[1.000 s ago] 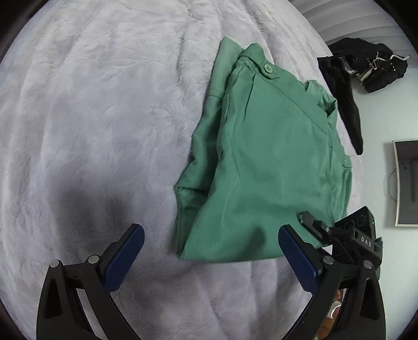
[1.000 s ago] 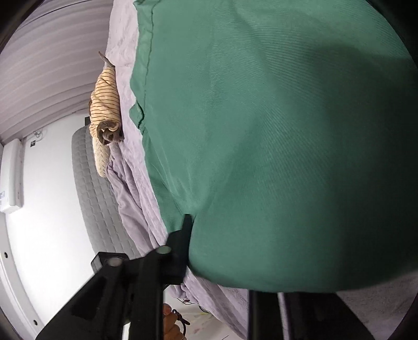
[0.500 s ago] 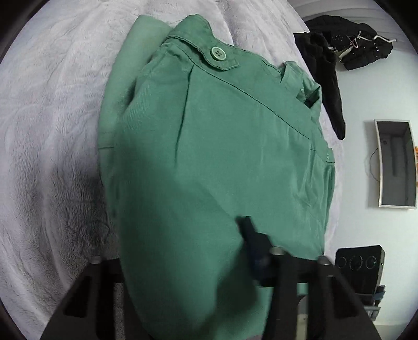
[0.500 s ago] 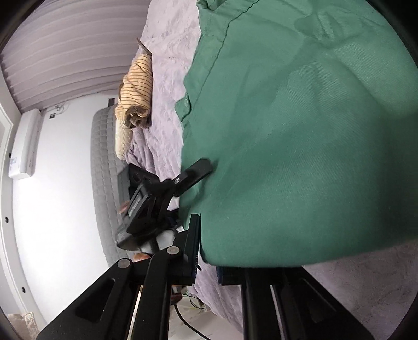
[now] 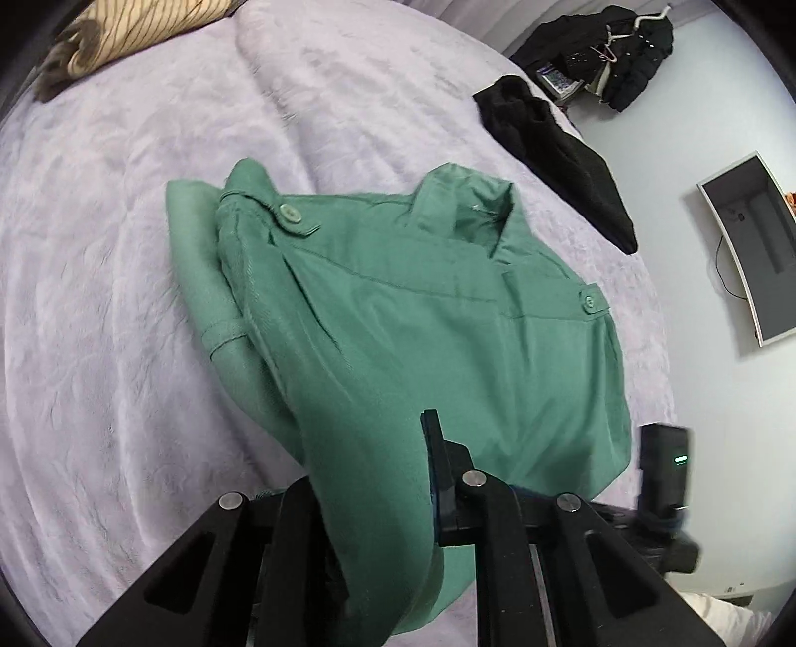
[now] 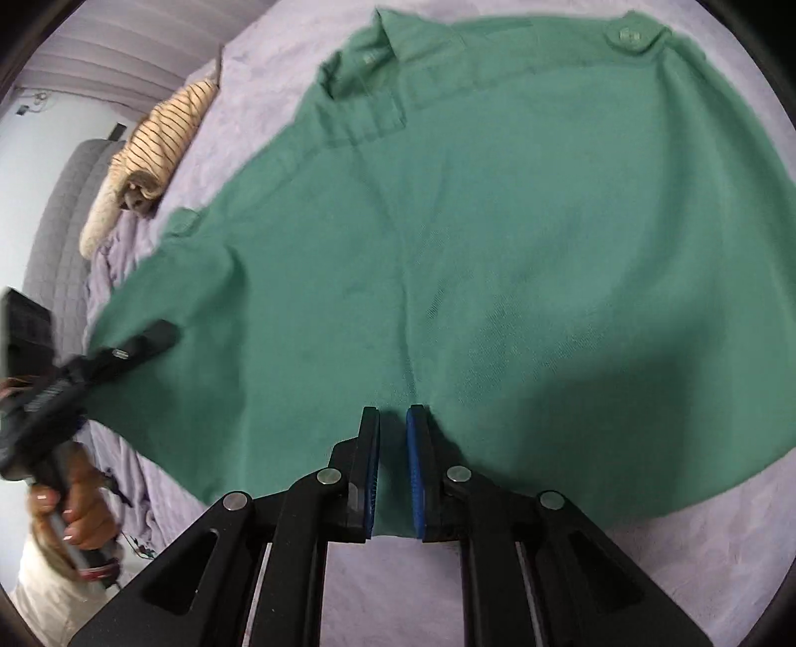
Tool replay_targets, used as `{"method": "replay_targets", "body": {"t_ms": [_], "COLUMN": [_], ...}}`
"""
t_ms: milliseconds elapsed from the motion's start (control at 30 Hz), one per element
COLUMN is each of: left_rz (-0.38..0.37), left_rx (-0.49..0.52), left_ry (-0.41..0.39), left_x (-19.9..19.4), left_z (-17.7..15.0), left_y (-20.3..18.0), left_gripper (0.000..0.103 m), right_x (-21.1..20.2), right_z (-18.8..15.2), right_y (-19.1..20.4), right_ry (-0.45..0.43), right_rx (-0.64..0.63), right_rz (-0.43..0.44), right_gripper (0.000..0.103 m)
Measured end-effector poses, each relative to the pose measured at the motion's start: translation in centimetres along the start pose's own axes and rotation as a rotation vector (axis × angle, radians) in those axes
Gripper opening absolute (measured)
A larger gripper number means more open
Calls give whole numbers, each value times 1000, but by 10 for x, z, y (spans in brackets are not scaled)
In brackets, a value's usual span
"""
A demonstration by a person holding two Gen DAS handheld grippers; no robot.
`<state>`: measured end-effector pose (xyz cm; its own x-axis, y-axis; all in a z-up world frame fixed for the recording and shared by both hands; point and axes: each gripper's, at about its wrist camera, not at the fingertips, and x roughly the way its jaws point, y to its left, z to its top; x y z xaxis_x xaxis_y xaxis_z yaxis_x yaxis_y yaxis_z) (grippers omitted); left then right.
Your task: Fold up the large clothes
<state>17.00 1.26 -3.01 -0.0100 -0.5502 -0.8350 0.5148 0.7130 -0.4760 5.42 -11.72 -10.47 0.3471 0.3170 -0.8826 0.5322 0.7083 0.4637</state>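
A green buttoned garment (image 5: 408,338) lies folded on the lilac bed cover (image 5: 124,249). My left gripper (image 5: 378,478) is shut on its near left edge, and the cloth drapes over the left finger. In the right wrist view the same green garment (image 6: 497,239) fills the frame. My right gripper (image 6: 393,448) is shut on its near hem, with cloth pinched between the blue pads. The left gripper also shows in the right wrist view (image 6: 144,341) at the garment's left corner, held by a hand.
A striped beige garment (image 6: 149,149) lies near the grey headboard (image 6: 54,259); it also shows in the left wrist view (image 5: 124,35). A black garment (image 5: 552,144) lies at the bed's far right edge. Dark clothes hang on the wall (image 5: 622,50). A wall screen (image 5: 751,249) is at right.
Both grippers closed on the garment's near edge and lifted it; one second ago the left gripper was open and short of the garment. The views tilted back, so more of the bed shows.
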Motion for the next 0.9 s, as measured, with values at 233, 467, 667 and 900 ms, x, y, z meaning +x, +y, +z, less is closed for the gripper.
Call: {"method": "replay_targets", "body": {"t_ms": [233, 467, 667, 900], "left_rz": [2, 1, 34, 78], "left_rx": [212, 464, 565, 585], "left_ry": [-38, 29, 182, 137], "left_x": [4, 74, 176, 165], "left_z": [16, 12, -14, -32], "left_y": [-116, -244, -302, -302], "left_gripper": [18, 18, 18, 19], "right_x": [14, -57, -92, -110], "right_z": [1, -20, -49, -57], "right_y": [-18, -98, -187, -233], "right_ry": [11, -126, -209, -229], "right_rx": [36, 232, 412, 459], "right_rz": [101, 307, 306, 355], "right_gripper": [13, 13, 13, 13]}}
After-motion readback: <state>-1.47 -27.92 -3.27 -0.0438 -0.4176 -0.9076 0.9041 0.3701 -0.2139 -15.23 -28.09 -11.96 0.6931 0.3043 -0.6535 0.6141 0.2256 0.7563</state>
